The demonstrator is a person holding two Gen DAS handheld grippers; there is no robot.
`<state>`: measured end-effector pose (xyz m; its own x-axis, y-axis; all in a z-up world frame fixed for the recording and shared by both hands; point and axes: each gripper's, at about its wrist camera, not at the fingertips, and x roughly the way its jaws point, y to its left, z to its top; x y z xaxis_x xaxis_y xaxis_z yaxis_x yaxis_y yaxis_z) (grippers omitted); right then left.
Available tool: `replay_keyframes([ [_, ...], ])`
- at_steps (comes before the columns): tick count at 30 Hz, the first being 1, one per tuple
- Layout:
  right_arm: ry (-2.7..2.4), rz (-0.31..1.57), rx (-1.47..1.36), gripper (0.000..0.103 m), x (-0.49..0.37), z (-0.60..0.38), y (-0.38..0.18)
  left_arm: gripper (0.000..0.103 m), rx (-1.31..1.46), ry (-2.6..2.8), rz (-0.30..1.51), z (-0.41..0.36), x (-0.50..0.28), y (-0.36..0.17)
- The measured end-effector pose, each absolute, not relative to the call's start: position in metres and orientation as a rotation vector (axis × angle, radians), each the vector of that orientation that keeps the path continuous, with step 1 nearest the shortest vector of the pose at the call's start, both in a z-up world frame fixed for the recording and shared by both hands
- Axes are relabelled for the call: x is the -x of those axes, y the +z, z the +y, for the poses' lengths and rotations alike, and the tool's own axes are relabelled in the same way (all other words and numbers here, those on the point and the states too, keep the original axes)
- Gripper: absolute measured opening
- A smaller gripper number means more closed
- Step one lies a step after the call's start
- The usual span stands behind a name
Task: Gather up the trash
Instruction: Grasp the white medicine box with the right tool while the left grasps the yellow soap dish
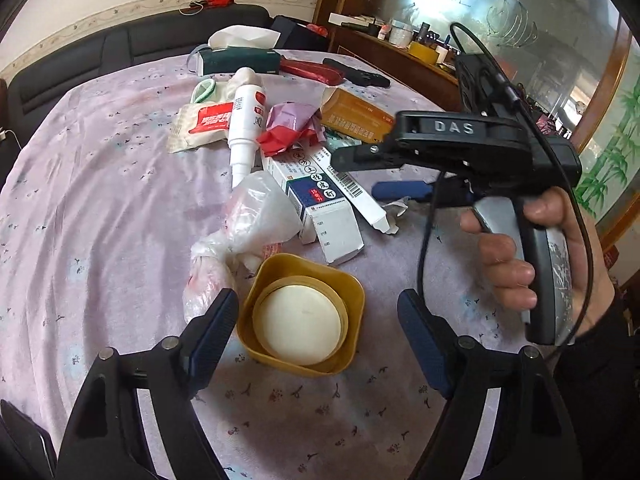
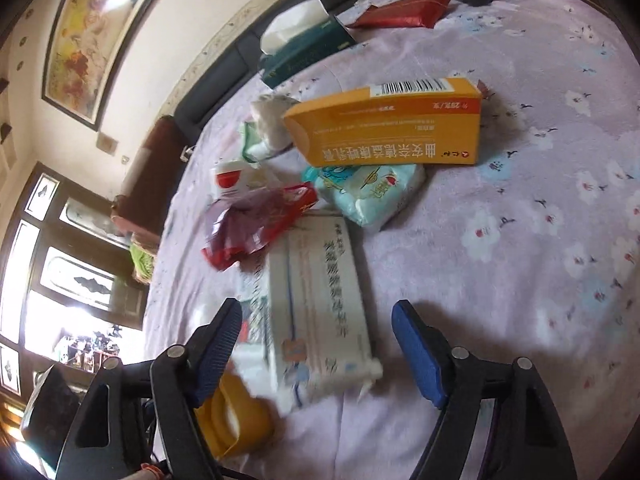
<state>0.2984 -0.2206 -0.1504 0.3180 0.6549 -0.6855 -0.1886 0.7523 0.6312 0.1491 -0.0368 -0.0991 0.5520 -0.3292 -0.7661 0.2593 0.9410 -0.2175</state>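
Trash lies piled on a round table with a purple flowered cloth. A yellow square cup with a white lid inside sits right in front of my open, empty left gripper. Behind it lie a crumpled clear plastic bag, white medicine boxes, a white spray bottle, red and purple wrappers and an orange box. My right gripper is open and empty above a white box; it also shows in the left wrist view, held over the boxes.
A green tissue box, a red pouch and a black object lie at the table's far side. A dark sofa runs behind. A wooden shelf with bottles stands at the right. A pale blue tissue pack lies under the orange box.
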Motion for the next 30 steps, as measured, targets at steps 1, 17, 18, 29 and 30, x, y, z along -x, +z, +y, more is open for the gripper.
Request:
replay_keyframes([
  [1, 0.583, 1.111, -0.477, 0.079, -0.3, -0.219, -0.15, 0.08, 0.082, -0.351, 0.925, -0.037, -0.149, -0.099],
  [17, 0.523, 1.072, -0.397, 0.056, -0.252, -0.236, -0.137, 0.065, 0.039, -0.327, 0.973, -0.048, -0.146, -0.11],
  [18, 0.524, 1.067, -0.408, 0.056, -0.242, -0.243, -0.136, 0.065, 0.03, -0.32, 0.97, -0.051, -0.145, -0.11],
  [29, 0.495, 0.899, -0.524, 0.056, -0.145, -0.297, -0.108, 0.064, 0.014, -0.277, 0.936, -0.061, -0.131, -0.113],
  [30, 0.49, 0.871, -0.538, 0.056, -0.135, -0.302, -0.103, 0.064, 0.018, -0.278, 0.919, -0.062, -0.127, -0.109],
])
